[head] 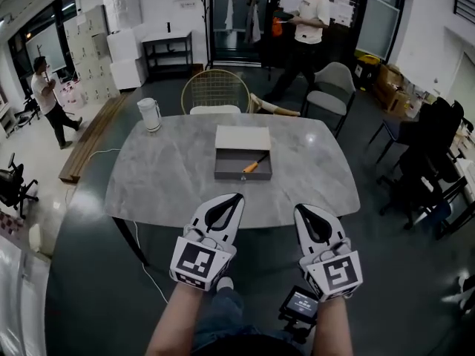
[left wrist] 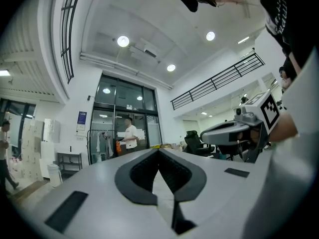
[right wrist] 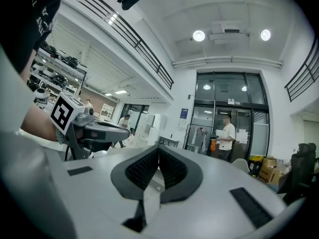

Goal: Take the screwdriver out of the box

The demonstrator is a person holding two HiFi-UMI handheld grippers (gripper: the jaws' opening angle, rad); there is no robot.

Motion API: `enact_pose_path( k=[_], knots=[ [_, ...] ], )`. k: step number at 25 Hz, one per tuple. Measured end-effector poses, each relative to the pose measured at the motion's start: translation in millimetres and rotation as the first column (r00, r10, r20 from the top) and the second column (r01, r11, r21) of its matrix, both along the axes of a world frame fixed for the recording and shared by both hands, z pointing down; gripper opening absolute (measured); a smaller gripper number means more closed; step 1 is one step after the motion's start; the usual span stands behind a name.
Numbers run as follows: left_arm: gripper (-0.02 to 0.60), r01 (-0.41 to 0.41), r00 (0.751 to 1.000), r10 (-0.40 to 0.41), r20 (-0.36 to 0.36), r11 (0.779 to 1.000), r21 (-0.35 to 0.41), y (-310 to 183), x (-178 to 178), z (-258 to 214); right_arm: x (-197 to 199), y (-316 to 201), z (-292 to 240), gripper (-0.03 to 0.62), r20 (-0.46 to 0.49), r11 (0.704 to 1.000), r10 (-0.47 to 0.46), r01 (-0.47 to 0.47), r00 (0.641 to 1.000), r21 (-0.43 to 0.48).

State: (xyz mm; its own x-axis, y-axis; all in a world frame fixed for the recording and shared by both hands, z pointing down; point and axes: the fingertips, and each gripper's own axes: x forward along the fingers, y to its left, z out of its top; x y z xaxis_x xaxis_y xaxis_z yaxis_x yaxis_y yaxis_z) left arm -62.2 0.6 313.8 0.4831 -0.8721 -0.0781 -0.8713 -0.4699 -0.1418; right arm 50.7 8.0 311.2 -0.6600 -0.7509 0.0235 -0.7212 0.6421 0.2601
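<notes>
Screwdriver (head: 254,165) lying slantwise inside open grey box (head: 230,175) on worktop (head: 163,176), orange handle toward front wall, tip hard to make out. Closed, empty: left tool (head: 236,197), right tool (head: 303,210), apart from box.

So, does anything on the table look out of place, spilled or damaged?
Nothing stands out. The grey box sits open and square on the table, the orange-handled screwdriver lies slanted inside it, and the white kettle stands upright near the far left corner. No spill or damage shows.
</notes>
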Motion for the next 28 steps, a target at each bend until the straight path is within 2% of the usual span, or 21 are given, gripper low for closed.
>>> enact_pose_path(
  k=[6, 12, 18, 22, 28],
  knots=[
    [0.012, -0.054, 0.998, 0.055, 0.037, 0.998, -0.022, -86.3, -18.2, 5.6, -24.4, -88.0, 7.7, 0.025, 0.006, 0.999, 0.04, -0.04, 0.999, -0.026],
    [0.012, -0.108, 0.994, 0.11, 0.018, 0.991, -0.076, -146.8, -28.8, 19.8, -35.2, -144.7, 20.4, 0.025, -0.014, 0.995, 0.085, -0.086, 0.996, -0.053],
    [0.012, -0.14, 0.989, 0.145, 0.024, 0.978, -0.155, -185.9, -29.5, 45.6, -32.4, -182.9, 35.5, 0.025, -0.013, 0.986, 0.118, -0.119, 0.993, -0.117],
    [0.012, -0.129, 0.991, 0.133, 0.005, 0.972, -0.199, -215.0, -33.6, 64.7, -24.4, -214.0, 46.2, 0.025, -0.03, 0.979, 0.151, -0.153, 0.988, -0.136],
    [0.012, -0.122, 0.991, 0.134, 0.029, 0.958, -0.259, -262.0, -24.3, 82.4, -7.9, -261.2, 58.6, 0.025, -0.035, 0.98, 0.136, -0.139, 0.99, -0.145]
  ],
)
